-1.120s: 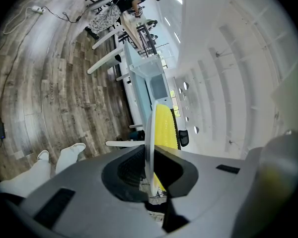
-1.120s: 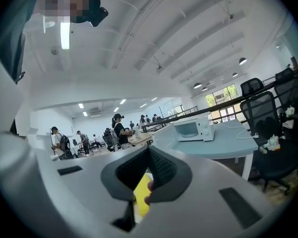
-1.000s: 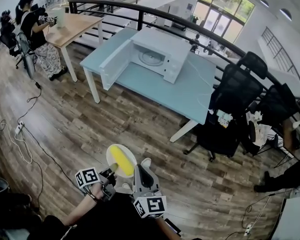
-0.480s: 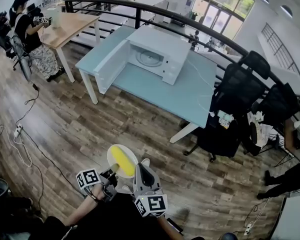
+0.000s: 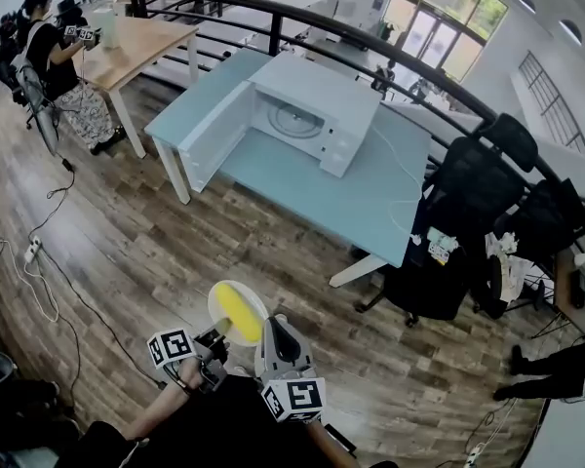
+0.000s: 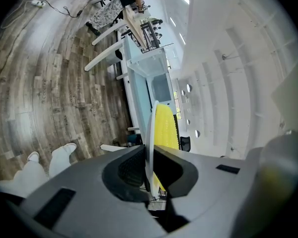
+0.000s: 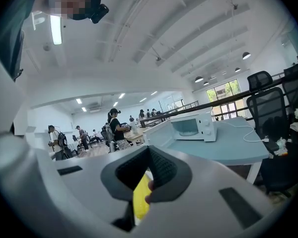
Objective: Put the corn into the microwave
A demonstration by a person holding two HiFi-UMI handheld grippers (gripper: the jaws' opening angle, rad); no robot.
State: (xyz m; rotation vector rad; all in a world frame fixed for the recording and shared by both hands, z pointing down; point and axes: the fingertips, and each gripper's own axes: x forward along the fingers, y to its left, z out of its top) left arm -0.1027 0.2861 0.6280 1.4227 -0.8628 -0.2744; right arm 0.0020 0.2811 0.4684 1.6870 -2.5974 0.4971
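Observation:
A yellow corn cob (image 5: 239, 312) lies on a small white plate (image 5: 220, 300), held low over the wooden floor. My left gripper (image 5: 217, 340) is shut on the plate's near rim; in the left gripper view the rim (image 6: 150, 133) stands edge-on between the pads with the corn (image 6: 165, 127) beside it. My right gripper (image 5: 277, 322) hangs right of the plate with its jaws together; a yellow strip (image 7: 141, 198) shows in the slit between them. The white microwave (image 5: 317, 113) stands far ahead on a pale blue table (image 5: 375, 198), its door (image 5: 214, 133) swung open to the left.
Black office chairs (image 5: 468, 188) crowd the table's right end. A wooden table (image 5: 136, 52) with a seated person (image 5: 54, 61) is at the far left. Cables and a power strip (image 5: 34, 252) trail across the floor at left. A dark railing (image 5: 370, 47) runs behind the blue table.
The blue table and microwave have drawn slightly nearer and shifted right in the head view. Both grippers and the plate keep the same pose relative to each other.

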